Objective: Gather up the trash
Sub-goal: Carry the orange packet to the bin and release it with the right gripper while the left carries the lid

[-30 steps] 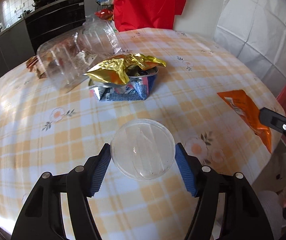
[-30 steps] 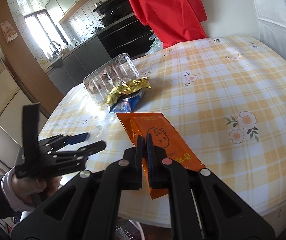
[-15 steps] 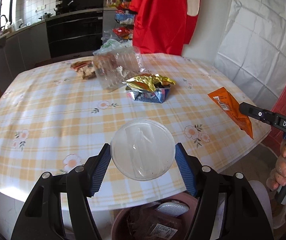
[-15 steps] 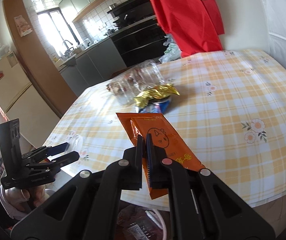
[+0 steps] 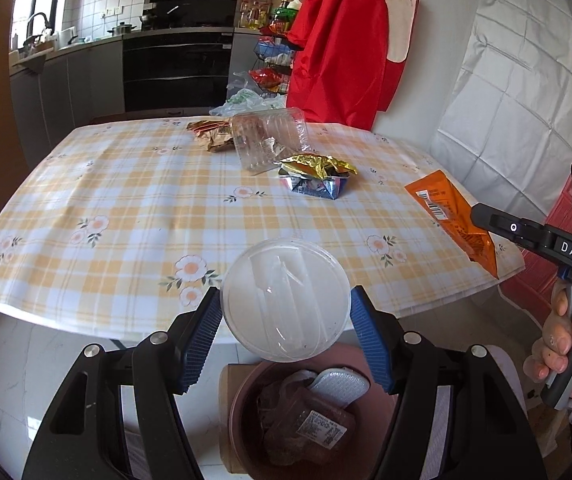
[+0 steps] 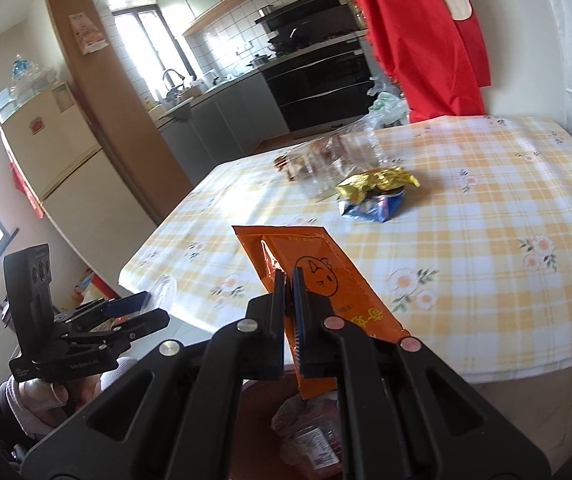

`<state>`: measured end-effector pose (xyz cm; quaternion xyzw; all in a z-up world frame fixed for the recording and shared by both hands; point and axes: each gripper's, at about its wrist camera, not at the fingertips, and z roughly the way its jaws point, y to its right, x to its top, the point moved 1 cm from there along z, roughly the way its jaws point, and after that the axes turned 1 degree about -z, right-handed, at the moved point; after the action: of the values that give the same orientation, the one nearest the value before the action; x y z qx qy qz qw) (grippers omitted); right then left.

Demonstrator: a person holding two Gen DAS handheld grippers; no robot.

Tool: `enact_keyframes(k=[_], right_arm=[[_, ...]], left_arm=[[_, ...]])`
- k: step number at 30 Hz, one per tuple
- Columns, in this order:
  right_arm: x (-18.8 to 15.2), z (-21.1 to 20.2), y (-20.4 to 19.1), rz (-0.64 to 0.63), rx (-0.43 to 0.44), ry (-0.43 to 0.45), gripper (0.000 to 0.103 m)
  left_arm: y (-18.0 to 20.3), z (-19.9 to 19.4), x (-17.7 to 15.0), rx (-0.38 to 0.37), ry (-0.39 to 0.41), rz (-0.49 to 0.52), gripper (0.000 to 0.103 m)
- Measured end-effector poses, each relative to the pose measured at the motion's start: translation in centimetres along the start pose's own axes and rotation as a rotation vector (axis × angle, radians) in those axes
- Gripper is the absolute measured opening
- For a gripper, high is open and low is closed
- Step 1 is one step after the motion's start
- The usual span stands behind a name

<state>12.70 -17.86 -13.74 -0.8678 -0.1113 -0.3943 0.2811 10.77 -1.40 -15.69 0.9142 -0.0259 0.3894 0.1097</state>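
Left tool (image 5: pixel 286 326) grips lid (image 5: pixel 286 300) above bin (image 5: pixel 246 412).

Both tools have drawn back off the surface (image 5: pixel 134 208). The left hand-held gripper (image 5: pixel 286 338) now carries its clear plastic lid (image 5: pixel 285 305) over the brown trash bin (image 5: pixel 242 420), and the right hand-held gripper (image 6: pixel 289 322) has lifted the orange wrapper (image 6: pixel 326 280) past the edge, above the bin.
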Motion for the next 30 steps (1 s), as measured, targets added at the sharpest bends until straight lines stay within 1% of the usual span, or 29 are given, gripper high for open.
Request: enact_keyframes(k=[7,15,24,30], right_arm=[[-3.1,-0.2,-2.2,-0.007,0.024,-0.045,0.008],[-5.4,-1.1,-4.2,-0.032,0.044,-0.078,0.008],[-7.0,-1.0,-5.5,-0.058,0.061,-0.120,0.008],[-7.5,-0.3,-5.5,-0.055,0.071,-0.145,0.008]], left_arm=[[-1.0,-1.7,-1.9,0.027,-0.009,-0.028,0.064],[-1.8,-4.2,-3.1,0.043,0.017,-0.038,0.064],[-2.0,-5.1,-3.4,0.054,0.033,-0.044,0.064],[-2.0,-5.0,-3.5,0.056,0.025,-0.048,0.064]])
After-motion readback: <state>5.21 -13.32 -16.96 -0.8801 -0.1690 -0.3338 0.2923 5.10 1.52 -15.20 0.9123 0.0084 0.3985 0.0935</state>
